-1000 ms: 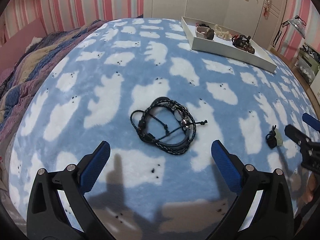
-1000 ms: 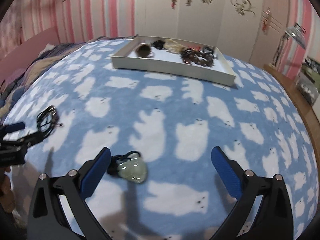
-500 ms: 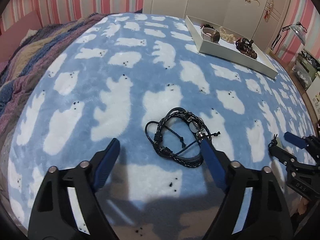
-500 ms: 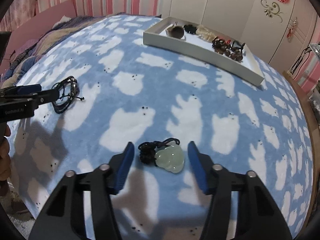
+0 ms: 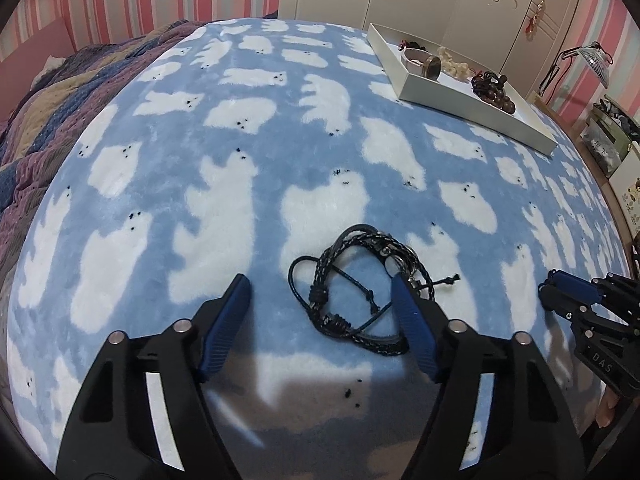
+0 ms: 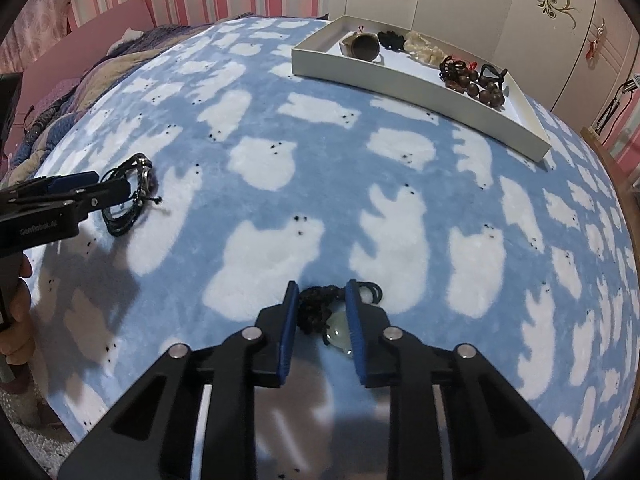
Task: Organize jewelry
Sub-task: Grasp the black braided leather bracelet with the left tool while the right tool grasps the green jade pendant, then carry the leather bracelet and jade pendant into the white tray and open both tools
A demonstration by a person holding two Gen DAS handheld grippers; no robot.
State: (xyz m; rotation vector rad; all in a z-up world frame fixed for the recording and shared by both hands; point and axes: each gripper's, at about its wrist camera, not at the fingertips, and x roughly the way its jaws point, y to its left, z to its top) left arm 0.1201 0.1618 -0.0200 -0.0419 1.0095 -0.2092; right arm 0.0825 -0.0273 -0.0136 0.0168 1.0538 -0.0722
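The pale green jade pendant on its black cord lies on the blue polar-bear blanket, now pinched by the right gripper, whose wide jaws have just been closing; the left gripper, jaws narrowing but unclamped, straddles the black braided cord bracelets

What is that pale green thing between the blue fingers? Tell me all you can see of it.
The pale green pendant looks like a smooth, glossy, translucent stone, jade-like, rounded in shape. A knotted black cord is bunched at its top, with a loop trailing past the right finger. It lies on the fluffy blue blanket with white bears, near its front edge. The right hand-held gripper has just been closing around it; the pads flank stone and cord closely, the right one hiding part of the stone.
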